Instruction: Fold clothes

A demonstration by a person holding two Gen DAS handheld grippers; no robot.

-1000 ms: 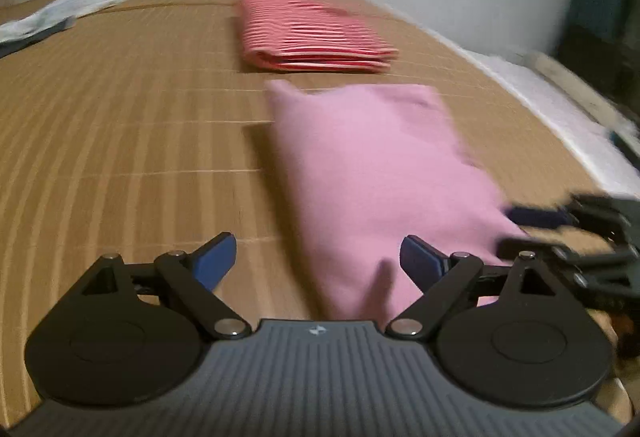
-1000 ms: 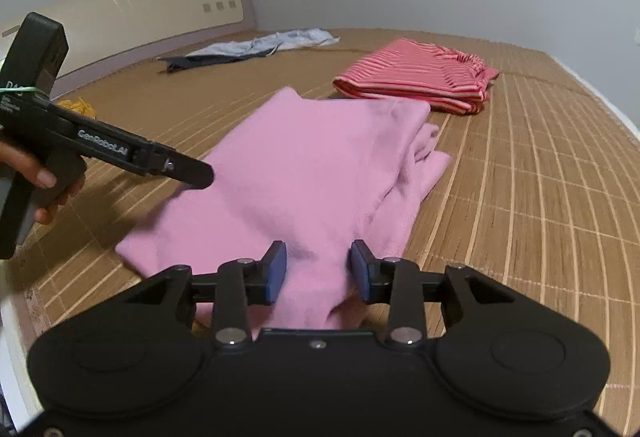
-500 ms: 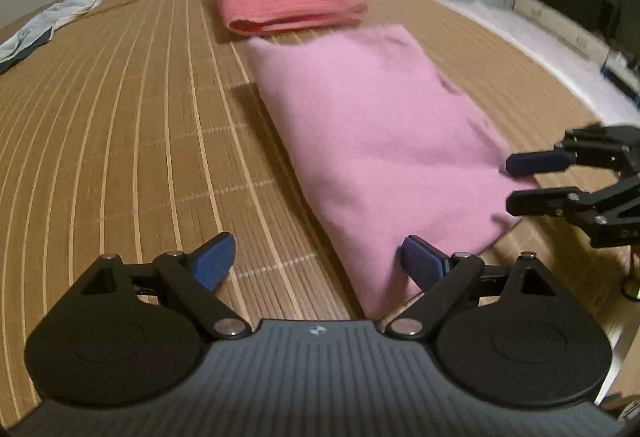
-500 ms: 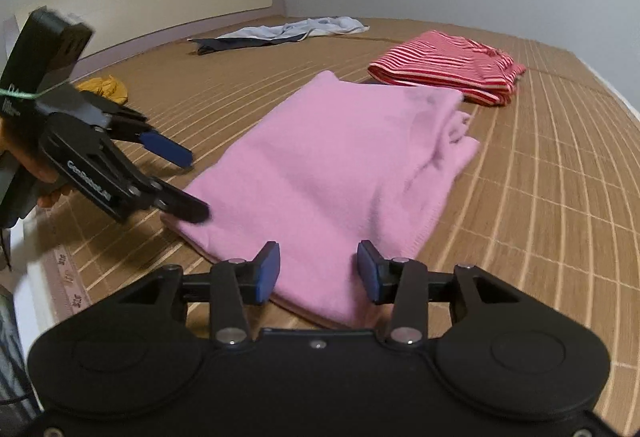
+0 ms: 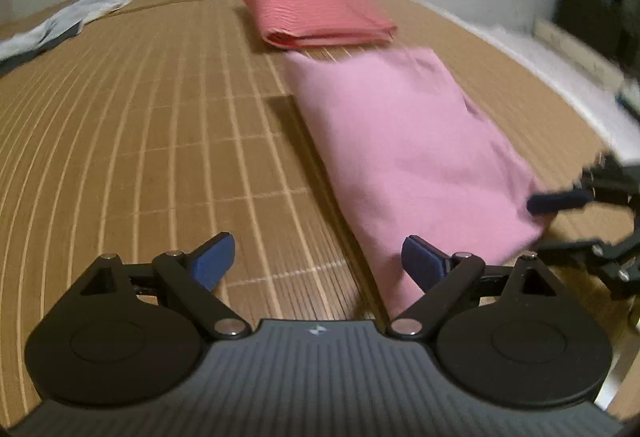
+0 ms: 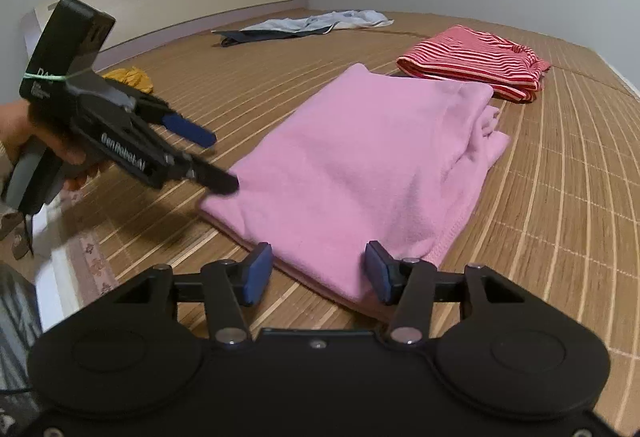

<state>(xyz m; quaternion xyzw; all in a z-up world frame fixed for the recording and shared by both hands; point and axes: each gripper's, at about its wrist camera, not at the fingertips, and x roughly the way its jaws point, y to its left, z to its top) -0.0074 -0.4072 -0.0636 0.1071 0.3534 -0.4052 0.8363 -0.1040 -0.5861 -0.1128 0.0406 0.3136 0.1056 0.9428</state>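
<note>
While folded pink garment (image 6: pixel 360 165) lies flat: both grippers' fingers (image 6: pixel 256 273) wide, empty, right's just widened.

The right tongs (image 5: pixel 560 221) are being cut off by the picture's edge. The red striped garment (image 5: pixel 320 13) is looking blurred there.

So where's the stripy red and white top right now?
The striped top lies folded on the bamboo mat, just beyond the far end of the pink garment, toward the right in the right wrist view, with crumpled blue clothes further back left.
</note>
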